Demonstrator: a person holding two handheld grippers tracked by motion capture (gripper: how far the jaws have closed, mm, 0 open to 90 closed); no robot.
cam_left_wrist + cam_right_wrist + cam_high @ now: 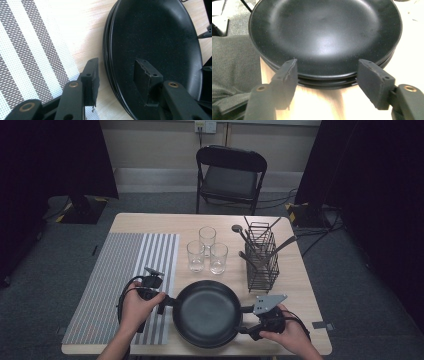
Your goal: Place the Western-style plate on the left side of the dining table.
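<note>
Black plates (206,312), stacked one on another, sit at the near edge of the tabletop (300,285), just right of a striped placemat (125,270). At the stack's left rim the left gripper (162,304) straddles the edge, one jaw over the plate's inside, the other outside above bare wood; the jaws stand apart and I cannot tell whether the pads press the rim. At the right rim the right gripper (245,320) faces the stack with its jaws spread wide, level with the rims, neither pad touching. Beyond the plates three clear glasses (207,251) stand close together, and right of them a black wire caddy (262,255) holds dark utensils. A folding chair (231,176) stands behind the tabletop.
</note>
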